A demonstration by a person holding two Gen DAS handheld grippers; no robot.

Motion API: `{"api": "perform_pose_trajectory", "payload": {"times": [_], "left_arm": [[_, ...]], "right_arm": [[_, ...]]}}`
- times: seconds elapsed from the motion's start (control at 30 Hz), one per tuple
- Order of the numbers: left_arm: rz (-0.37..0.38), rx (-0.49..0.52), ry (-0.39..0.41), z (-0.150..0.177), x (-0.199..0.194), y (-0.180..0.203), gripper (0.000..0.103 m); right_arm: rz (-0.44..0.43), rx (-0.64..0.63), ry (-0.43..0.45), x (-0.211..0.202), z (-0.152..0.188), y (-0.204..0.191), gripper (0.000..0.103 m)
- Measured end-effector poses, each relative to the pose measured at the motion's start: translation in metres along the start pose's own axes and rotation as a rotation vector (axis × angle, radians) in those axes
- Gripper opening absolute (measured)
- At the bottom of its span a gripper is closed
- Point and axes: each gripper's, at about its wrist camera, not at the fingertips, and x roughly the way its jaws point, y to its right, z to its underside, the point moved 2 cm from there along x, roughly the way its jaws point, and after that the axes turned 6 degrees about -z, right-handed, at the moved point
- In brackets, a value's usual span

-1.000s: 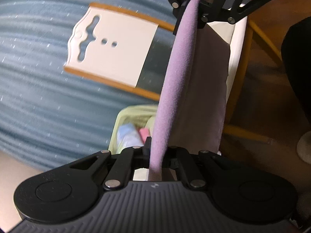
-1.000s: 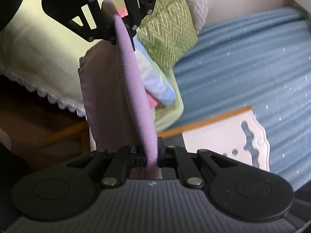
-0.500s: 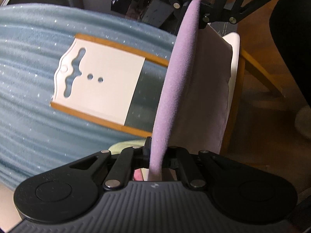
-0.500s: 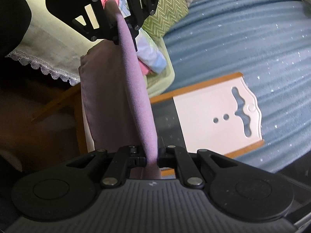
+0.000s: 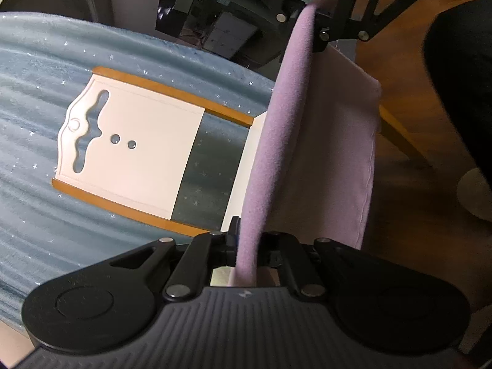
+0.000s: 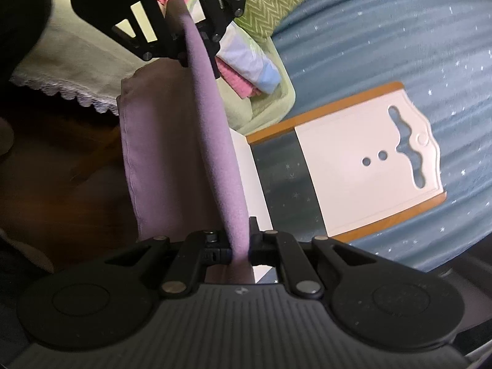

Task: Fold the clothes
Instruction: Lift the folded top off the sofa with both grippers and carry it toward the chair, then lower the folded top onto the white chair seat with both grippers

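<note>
A mauve cloth (image 5: 276,141) is stretched taut in the air between my two grippers, its top edge a rolled band and the rest hanging down in a flat panel (image 5: 332,153). My left gripper (image 5: 246,246) is shut on one end of that edge. My right gripper (image 6: 240,243) is shut on the other end. Each gripper faces the other: the right gripper (image 5: 310,18) shows at the top of the left wrist view, the left gripper (image 6: 187,43) at the top of the right wrist view. The cloth (image 6: 215,141) hangs over the front edge of a white chair.
A white chair with orange side rails (image 5: 138,141) lies on a blue starred rug (image 5: 37,209). A pale green basket (image 6: 267,104) holds folded clothes (image 6: 246,61). A green zigzag cushion (image 6: 270,3) and lace-edged cover (image 6: 61,61) lie behind. Wooden floor (image 5: 399,61) and a dark figure (image 5: 461,77) are at the right.
Both grippers have swung sideways with the cloth still taut between them. The chair has come more fully into both views and the green basket has slipped out of the left wrist view.
</note>
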Motion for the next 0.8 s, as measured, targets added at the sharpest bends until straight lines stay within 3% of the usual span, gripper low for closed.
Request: {"api": "perform_pose_trajectory", "payload": {"times": [0.23,0.3,0.4,0.5,0.57,0.8], "left_arm": [[-0.162,0.008,0.026,-0.016,0.08,-0.07,0.003],[-0.196,-0.007,0.03,-0.017,0.104,-0.079,0.003],[-0.103,-0.037,-0.011,-0.006,0.138,-0.048,0.003],[0.007,0.014,-0.055,0.012,0.163,0.014,0.003],[0.07,0.033,-0.071,0.021,0.17,0.046,0.003],[0.068,0.03,-0.044,0.03,0.158,0.075,0.003]], "right_arm": [[0.183,0.011,0.045,0.067,-0.032,0.105,0.006],[0.21,0.039,0.067,0.091,-0.031,0.119,0.006],[0.117,0.117,0.047,0.14,-0.016,0.102,0.006],[-0.01,0.099,-0.004,0.187,0.005,0.055,0.005],[-0.051,0.095,-0.017,0.198,0.012,0.036,0.005],[-0.032,0.038,-0.011,0.206,0.015,0.011,0.006]]}}
